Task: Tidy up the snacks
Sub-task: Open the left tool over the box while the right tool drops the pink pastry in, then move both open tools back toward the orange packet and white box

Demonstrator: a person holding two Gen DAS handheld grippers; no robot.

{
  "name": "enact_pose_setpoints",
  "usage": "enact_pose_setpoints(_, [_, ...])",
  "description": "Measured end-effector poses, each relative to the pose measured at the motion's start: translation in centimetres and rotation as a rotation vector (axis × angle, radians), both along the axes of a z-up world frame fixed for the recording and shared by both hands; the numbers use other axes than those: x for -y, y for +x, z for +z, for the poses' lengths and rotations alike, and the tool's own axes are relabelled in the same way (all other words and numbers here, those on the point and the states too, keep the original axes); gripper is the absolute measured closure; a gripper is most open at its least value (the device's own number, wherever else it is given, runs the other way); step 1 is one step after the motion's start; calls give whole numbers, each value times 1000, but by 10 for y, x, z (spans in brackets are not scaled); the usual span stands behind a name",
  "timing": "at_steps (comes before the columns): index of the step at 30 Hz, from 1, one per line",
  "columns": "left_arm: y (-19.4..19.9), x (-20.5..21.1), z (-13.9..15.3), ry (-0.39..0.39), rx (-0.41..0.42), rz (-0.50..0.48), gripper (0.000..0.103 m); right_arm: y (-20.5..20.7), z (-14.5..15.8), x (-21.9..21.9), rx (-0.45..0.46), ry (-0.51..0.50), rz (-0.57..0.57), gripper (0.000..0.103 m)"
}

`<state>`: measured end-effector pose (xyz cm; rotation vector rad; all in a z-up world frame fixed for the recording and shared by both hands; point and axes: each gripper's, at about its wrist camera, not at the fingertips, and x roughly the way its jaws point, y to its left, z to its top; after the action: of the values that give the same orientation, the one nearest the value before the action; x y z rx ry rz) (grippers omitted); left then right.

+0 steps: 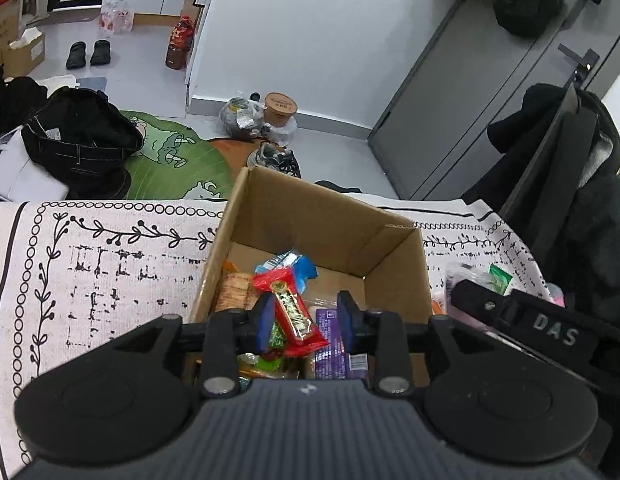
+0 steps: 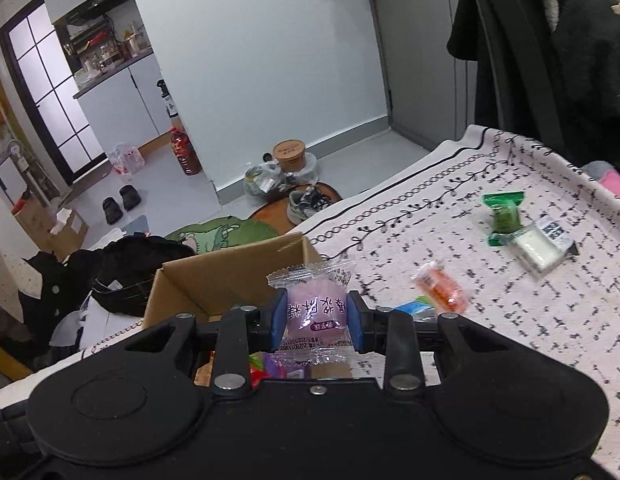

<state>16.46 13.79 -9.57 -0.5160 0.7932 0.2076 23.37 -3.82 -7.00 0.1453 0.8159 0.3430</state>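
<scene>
Right gripper [image 2: 316, 322] clenched on a pink round sweet in clear crinkly wrapper [image 2: 314, 312], held just right of the brown cardboard box [image 2: 213, 280]. Light, soft, slippery film: grip across the body, not the frilled ends. Left gripper [image 1: 305, 320] released over the box; red foil-wrapped bar [image 1: 295, 316] sits between its jaws, pads apparently off it. Farther out on the patterned cloth [image 2: 510, 312]: orange sweet [image 2: 440, 286], green sweet [image 2: 504, 216].
</scene>
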Motion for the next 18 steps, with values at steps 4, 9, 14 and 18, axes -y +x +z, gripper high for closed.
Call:
enact_pose_setpoints(4, [-4, -6, 3, -1, 11, 18, 57, 6, 0, -5, -19, 54, 28, 70])
enact_pose_setpoints(9, [-5, -10, 4, -10, 12, 25, 50, 6, 6, 0, 15, 59, 25, 48])
enact_pose_setpoints(14, [-3, -3, 7, 15, 17, 6, 38, 9, 4, 21, -1, 34, -18, 48])
enact_pose_setpoints(18, [1, 4, 7, 18, 4, -12, 31, 10, 1, 39, -14, 9, -48, 48])
